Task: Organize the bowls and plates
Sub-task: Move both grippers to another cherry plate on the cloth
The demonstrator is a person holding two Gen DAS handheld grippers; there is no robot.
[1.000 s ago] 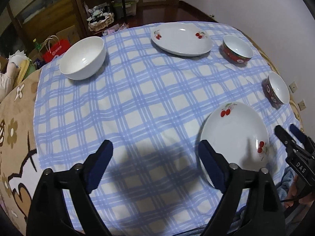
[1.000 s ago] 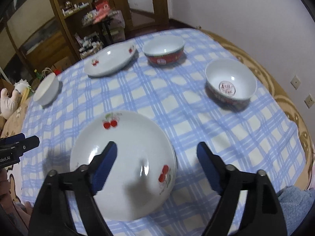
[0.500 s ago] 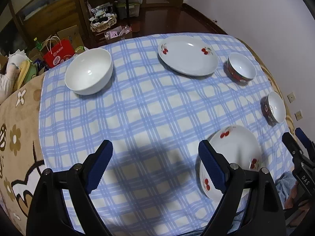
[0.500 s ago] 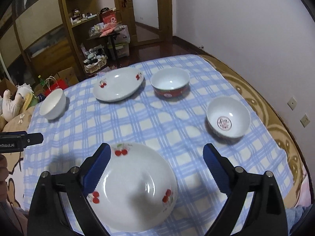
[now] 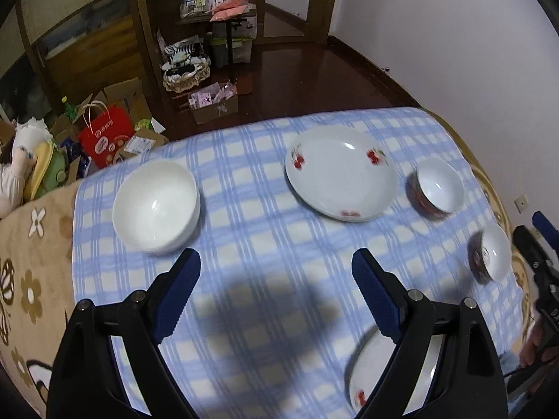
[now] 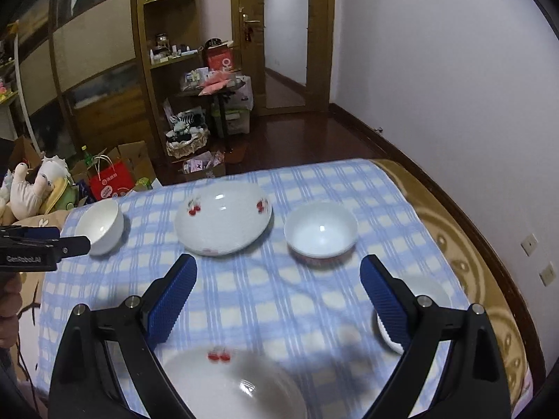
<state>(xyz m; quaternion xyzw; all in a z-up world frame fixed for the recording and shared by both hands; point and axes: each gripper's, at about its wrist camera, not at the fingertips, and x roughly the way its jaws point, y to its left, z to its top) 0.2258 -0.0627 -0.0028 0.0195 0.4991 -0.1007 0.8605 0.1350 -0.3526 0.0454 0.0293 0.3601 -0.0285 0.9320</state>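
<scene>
Both tongs are held empty above the checked cloth (image 5: 265, 244), with nothing yet stacked.

The left tongs (image 5: 276, 276) are spread wide on nothing; the right tongs (image 6: 277, 281) are likewise empty, their jaws easing slightly inward. The near plate (image 6: 230, 387) is taken as landmark: it lies just below the right tongs, at the cloth's near edge. The far plate (image 6: 223, 221) is seen straight beyond it, the white bowl (image 5: 156, 206) far to its left, the red bowl (image 6: 320, 232) beyond and to its right, and the small bowl (image 5: 489, 253) close on its right. Being round, the plate offers no long axis. The right hand is judged nearer to it.
</scene>
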